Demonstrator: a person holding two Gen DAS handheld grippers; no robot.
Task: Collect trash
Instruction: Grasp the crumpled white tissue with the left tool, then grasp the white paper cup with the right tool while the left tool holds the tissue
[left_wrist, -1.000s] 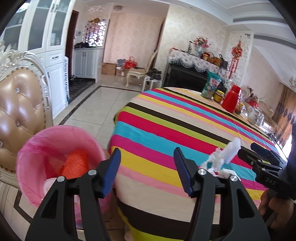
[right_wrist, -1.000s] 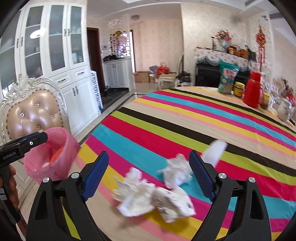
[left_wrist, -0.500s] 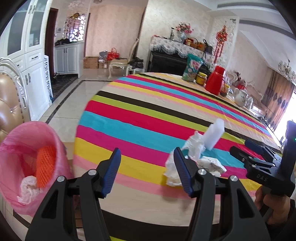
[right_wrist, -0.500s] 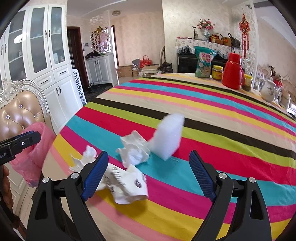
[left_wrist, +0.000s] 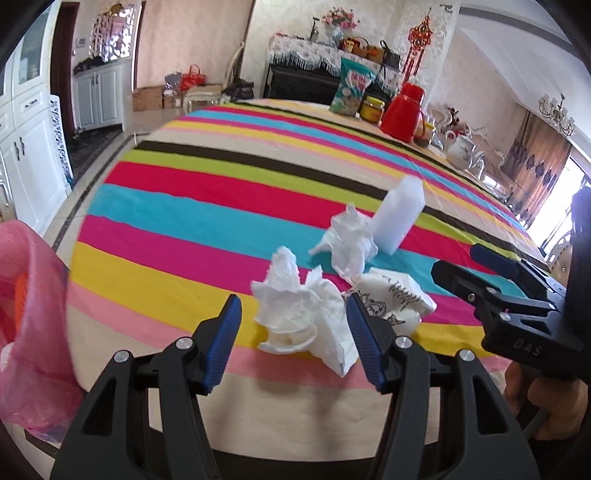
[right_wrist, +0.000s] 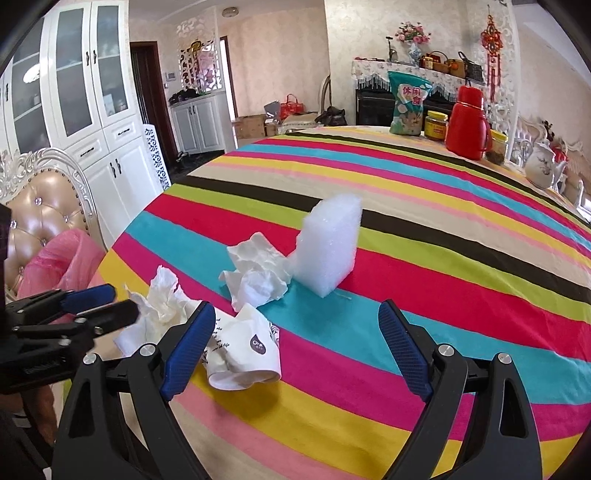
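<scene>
Left claw (left_wrist: 293, 339) spread around crumpled tissue (left_wrist: 299, 317); right claw (right_wrist: 297, 354) spread, empty

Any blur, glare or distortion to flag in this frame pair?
Left wrist view: pink bag smeared by motion at the left edge, window blown out, striped tablecloth bowed by fisheye. Right wrist view: sharper; foam block and crumpled tissue crisp, stripes curved, corners vignetted black.
</scene>
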